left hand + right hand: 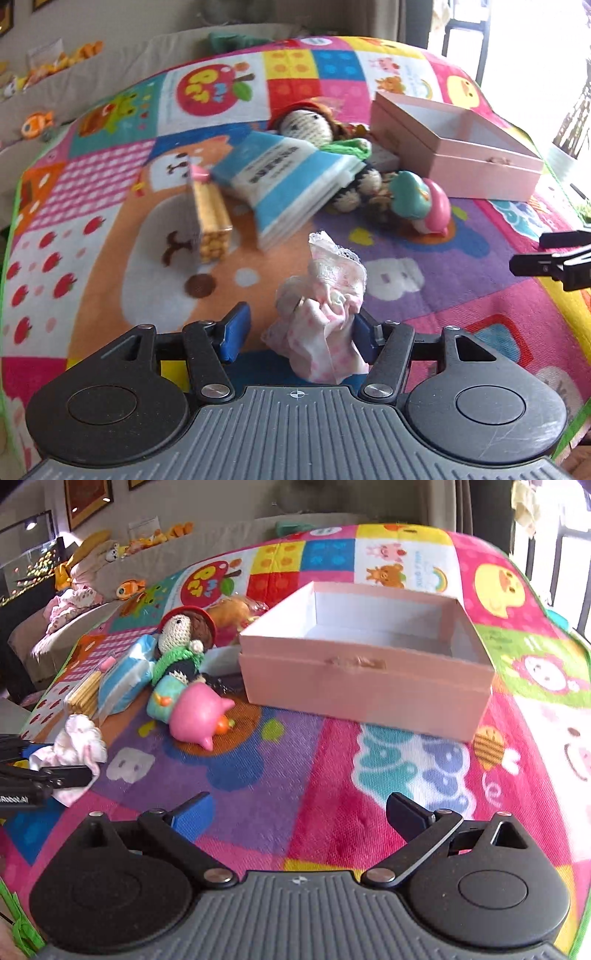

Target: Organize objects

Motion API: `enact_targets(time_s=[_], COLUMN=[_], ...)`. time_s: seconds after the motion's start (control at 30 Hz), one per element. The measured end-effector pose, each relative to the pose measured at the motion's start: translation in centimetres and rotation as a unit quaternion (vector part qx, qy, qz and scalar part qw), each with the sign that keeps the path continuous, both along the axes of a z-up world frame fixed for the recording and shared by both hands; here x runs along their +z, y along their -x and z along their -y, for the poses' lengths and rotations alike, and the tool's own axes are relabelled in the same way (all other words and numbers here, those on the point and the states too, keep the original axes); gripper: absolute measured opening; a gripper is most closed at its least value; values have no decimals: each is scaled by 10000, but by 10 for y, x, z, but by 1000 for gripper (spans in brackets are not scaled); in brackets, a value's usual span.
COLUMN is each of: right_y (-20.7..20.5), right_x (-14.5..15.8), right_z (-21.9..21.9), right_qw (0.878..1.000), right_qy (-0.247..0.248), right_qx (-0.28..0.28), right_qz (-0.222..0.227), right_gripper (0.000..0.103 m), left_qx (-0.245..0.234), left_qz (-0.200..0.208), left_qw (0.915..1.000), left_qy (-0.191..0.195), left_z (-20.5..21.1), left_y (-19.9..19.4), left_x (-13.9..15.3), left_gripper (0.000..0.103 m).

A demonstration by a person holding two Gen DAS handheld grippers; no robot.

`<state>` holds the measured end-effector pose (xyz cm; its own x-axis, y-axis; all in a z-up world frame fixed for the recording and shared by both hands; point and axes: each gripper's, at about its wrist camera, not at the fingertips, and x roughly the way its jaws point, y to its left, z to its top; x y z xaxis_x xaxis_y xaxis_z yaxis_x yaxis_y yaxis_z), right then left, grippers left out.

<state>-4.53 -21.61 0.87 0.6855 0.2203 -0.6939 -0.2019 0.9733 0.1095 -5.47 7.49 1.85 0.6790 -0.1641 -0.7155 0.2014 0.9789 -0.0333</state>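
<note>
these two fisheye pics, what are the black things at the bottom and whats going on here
Those black parts are two hand-held grippers, each carrying its own camera looking forward along its fingers. One picture comes from the left gripper, the other from the right gripper.

On the colourful play mat lie an open, empty pink box, a crocheted doll, a pink pig toy, a blue tissue pack and a biscuit pack. The left fingers are open around a pink-and-white cloth, not clamping it. The right gripper is open and holds nothing.

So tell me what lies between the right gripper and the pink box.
Nothing but bare mat: the right wrist view shows open patterned fabric from the right gripper up to the pink box. The toys lie off to the left.
</note>
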Motion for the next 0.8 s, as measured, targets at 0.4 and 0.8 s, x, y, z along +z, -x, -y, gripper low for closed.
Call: enact_targets(time_s=[0.4, 0.8], right_y=[3, 3], right_x=[-1, -2], right_z=[-8, -17], right_qw=[9998, 9990], right_qy=[120, 413], right_qx=[70, 156], right_qz=[119, 107], right_gripper=[103, 103], left_qx=[682, 1130], left_qz=[838, 240], left_qw=[9797, 9906], left_qy=[1688, 736], left_z=[-58, -60], left_y=[-28, -113], left_x=[50, -5], left_gripper=[54, 41])
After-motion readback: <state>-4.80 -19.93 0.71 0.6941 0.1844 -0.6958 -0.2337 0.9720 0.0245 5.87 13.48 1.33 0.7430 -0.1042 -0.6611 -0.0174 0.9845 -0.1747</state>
